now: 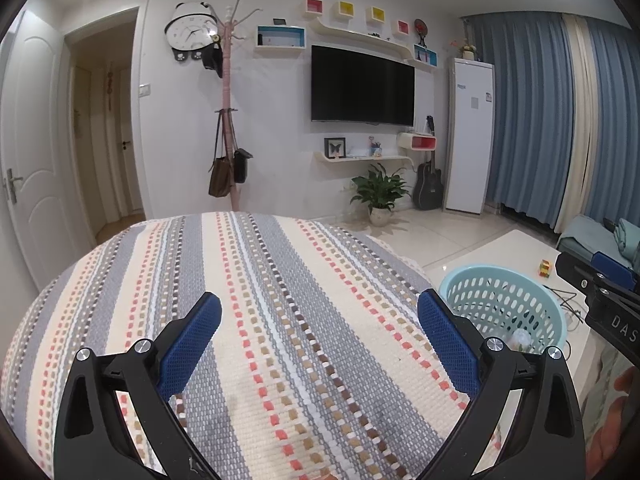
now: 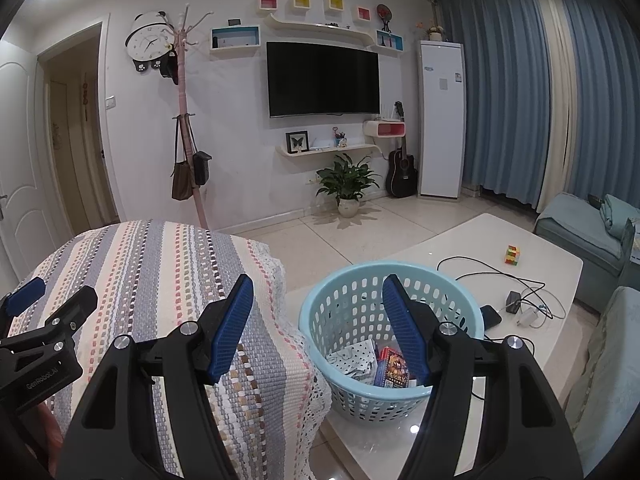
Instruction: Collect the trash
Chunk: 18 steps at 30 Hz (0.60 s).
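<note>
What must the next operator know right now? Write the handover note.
Left gripper: open, empty, over the striped cloth.
Right gripper: open, empty, fingers framing the near rim of the blue basket.
Basket stands on the white table beside the cloth; it already holds a dotted wrapper and a red packet.
Done: some trash is in the basket.
Left: no loose trash shows on the cloth; the cube, phone and cables on the table look like belongings. Look for more elsewhere.

I am standing in a home living room: a wall-mounted television [image 2: 323, 79] is facing me, a panda clock [image 2: 149, 41] is hanging beside a pink coat rack [image 2: 185, 120] carrying bags, and a sofa [image 2: 580, 236] is sitting before blue curtains [image 2: 508, 92].
</note>
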Tool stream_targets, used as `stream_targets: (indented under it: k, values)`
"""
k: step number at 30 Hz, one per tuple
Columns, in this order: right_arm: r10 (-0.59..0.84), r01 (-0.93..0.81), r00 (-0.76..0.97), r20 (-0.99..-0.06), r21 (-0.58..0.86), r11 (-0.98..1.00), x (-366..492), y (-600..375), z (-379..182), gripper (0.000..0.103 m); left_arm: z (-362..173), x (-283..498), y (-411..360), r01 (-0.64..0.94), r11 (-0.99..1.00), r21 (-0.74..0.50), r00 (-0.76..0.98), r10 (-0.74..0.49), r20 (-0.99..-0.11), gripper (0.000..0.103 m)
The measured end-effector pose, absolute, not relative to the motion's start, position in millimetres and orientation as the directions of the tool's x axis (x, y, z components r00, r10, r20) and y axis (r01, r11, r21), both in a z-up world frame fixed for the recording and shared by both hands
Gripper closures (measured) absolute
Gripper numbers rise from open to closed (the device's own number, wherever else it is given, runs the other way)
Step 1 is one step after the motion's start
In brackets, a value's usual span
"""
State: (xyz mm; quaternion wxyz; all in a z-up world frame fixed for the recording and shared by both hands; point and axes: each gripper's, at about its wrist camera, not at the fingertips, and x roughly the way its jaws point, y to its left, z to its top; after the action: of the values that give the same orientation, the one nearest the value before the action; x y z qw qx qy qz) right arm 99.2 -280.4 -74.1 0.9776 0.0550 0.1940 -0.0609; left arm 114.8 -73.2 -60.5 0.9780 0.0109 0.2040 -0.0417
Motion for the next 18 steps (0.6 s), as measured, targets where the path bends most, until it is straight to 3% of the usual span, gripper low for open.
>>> stream_targets:
  k: [18]
  values:
    - [-0.077,0.118,0.920,-0.385,0.084,0.989,99.8,-279.1,-73.4,0.039,-62.0,113.7,-75.6,0.094,0.996,0.009,0.911,-0.082,-0.405,0.008]
